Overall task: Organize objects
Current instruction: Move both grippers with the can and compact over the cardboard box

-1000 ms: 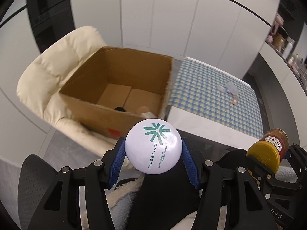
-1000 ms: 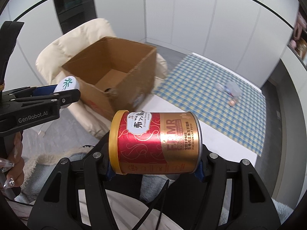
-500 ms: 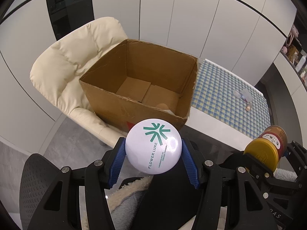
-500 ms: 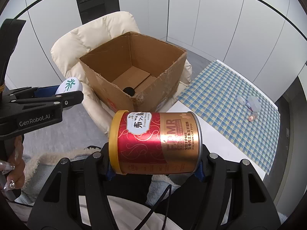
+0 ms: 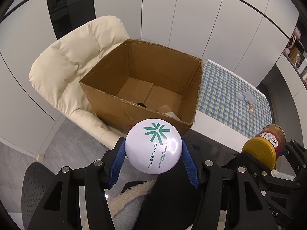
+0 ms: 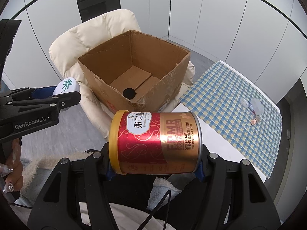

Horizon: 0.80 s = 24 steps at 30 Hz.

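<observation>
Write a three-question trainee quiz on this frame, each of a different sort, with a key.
1. True or false: the cardboard box sits on the checked cloth.
2. What does the left gripper hold? A) a red can B) a white round compact C) nothing
3. Fill in: the red can in the right gripper lies on its ____, with its yellow lid toward the left gripper.

Key: 1 false, it rests on the cream chair. 2 B, the white compact. 3 side.
</observation>
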Tool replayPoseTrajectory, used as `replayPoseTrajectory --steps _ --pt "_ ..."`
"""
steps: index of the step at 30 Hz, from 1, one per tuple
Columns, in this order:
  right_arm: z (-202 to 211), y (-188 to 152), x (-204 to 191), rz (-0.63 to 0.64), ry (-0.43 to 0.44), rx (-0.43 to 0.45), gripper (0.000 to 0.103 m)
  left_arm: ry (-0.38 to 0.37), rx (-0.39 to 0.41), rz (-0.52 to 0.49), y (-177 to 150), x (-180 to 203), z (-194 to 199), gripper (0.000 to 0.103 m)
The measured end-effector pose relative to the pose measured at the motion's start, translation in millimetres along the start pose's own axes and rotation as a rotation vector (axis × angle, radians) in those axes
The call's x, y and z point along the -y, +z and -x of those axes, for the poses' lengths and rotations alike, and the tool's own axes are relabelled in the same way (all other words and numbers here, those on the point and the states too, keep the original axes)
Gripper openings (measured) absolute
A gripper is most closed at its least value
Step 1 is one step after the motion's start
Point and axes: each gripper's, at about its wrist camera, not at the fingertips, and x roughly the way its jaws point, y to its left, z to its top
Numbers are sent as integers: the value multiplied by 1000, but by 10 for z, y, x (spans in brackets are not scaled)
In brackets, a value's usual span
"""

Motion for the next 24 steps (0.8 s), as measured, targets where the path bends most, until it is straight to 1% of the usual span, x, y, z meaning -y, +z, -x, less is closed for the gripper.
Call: replayPoseTrajectory --steps 3,11,24 --pt "-38 48 1 3 0 0 64 -1 -3 9 54 -9 -28 58" --pt "-223 227 -12 17 9 -2 64 14 19 19 266 -32 -137 58" --pt "-650 632 -61 54 29 -19 64 28 -1 59 583 -164 -555 58"
